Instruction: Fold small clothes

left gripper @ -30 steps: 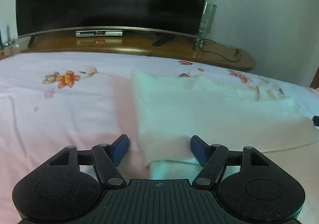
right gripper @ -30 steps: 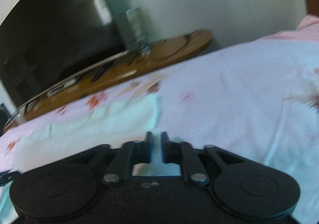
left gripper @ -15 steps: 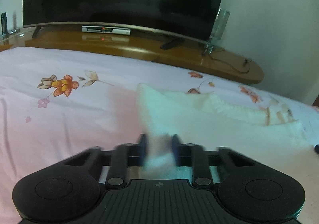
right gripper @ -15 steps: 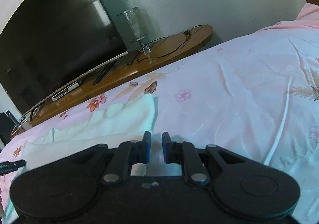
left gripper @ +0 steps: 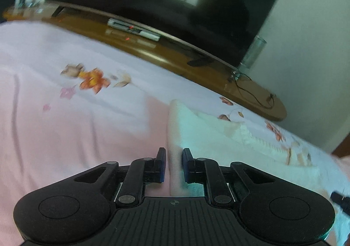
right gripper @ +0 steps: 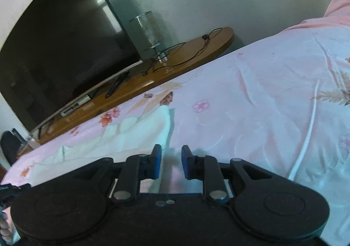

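Note:
A small white garment point(left gripper: 218, 136) lies spread on the pink floral bedsheet point(left gripper: 76, 125). My left gripper point(left gripper: 172, 163) is shut on the garment's near left corner, which stands up between the blue pads. In the right wrist view the same garment point(right gripper: 131, 136) stretches away to the left. My right gripper point(right gripper: 170, 161) is shut on the garment's near right corner; a strip of cloth shows between its pads.
A wooden TV bench point(left gripper: 175, 57) runs along the far edge of the bed, with a large dark TV point(left gripper: 164, 0), a set-top box point(left gripper: 133, 29), a glass vase point(right gripper: 148, 31) and a cable point(right gripper: 186, 53). The sheet is wrinkled to the right point(right gripper: 284, 103).
My left gripper closed from wide open onto the garment's left corner, then lifted and tilted it. My right gripper stayed shut on the right corner and rose slightly.

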The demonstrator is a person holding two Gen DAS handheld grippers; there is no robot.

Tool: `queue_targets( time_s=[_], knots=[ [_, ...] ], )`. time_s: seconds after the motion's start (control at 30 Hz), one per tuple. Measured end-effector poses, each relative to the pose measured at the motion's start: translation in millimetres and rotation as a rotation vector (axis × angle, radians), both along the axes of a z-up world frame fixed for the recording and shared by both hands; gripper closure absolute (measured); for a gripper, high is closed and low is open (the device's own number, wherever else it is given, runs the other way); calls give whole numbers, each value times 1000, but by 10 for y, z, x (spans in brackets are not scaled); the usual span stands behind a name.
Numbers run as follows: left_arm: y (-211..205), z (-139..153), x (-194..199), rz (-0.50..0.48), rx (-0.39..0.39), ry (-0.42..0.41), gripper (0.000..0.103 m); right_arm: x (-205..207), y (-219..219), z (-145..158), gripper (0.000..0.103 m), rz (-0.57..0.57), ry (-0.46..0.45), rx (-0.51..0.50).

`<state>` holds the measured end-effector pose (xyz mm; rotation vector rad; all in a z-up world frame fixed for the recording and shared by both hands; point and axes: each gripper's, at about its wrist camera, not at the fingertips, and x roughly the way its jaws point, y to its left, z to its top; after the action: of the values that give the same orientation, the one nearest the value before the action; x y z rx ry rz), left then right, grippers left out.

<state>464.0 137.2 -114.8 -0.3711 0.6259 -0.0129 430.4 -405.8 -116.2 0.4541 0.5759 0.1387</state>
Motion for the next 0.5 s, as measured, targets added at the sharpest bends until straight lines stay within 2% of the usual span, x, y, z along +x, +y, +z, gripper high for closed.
queue_targets(
  time_s=[0.13,0.17,0.2,0.27,0.3,0.37,0.43,0.5],
  knots=[
    [-117,70,142,-23,84,-11,88,34,71,-12,84,30,-2,-6],
    [-130,83,186,-20,102,-11,82,38,100,-11,85,36,-7,-13],
    [-137,89,231,-14,113,-7,69,47,127,-10,90,43,-10,-20],
    [-151,98,291,-13,129,-6,62,69,184,-6,92,50,-10,-46],
    [-148,93,324,-19,130,-1,68,71,198,-3,97,54,-16,-50],
    [-54,99,308,-21,32,-14,97,75,217,20,98,64,-28,-49],
    [40,98,261,-1,-16,-40,97,50,253,78,99,87,-64,-51],
    [93,19,256,15,-21,-13,97,36,302,120,99,105,-96,-66]
  ],
)
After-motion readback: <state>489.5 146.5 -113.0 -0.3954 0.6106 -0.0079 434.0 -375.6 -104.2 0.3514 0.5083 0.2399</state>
